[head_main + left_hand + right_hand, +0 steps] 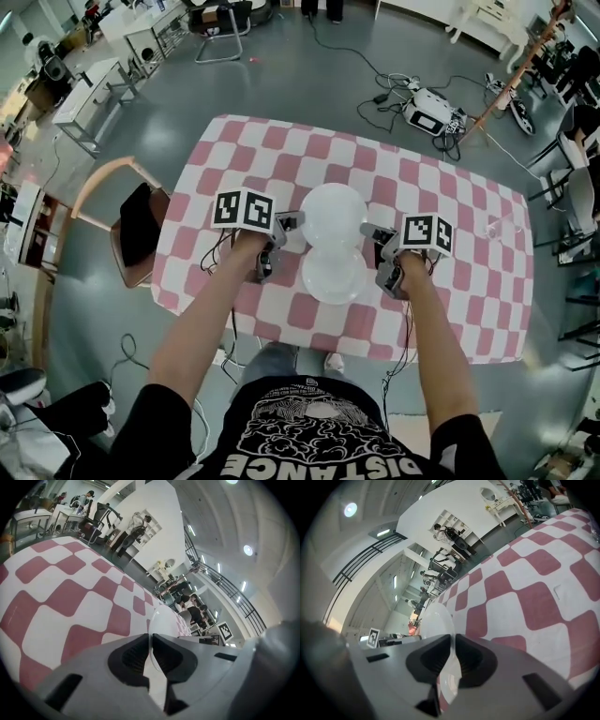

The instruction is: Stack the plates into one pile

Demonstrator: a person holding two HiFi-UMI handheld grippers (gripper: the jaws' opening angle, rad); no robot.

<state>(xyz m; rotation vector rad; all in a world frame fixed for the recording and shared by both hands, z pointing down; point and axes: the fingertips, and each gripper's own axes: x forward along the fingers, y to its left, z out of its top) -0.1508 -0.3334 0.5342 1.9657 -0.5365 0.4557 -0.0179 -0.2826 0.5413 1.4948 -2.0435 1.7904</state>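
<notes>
Your left tongs (296, 223) and right tongs (367, 231) are each clamped on opposite rims of one white plate (333, 214). It seems raised, overlapping a second plate (334, 277) on the checked desk (450, 281).

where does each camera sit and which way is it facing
Head view: on the person's head, looking down at the table; both forearms, left gripper and right gripper show.
Left gripper view: on the left gripper, looking along its jaws across the table; jaws shut on a plate.
Right gripper view: on the right gripper, likewise; jaws shut on that plate.
Shared: all show that plate.
</notes>
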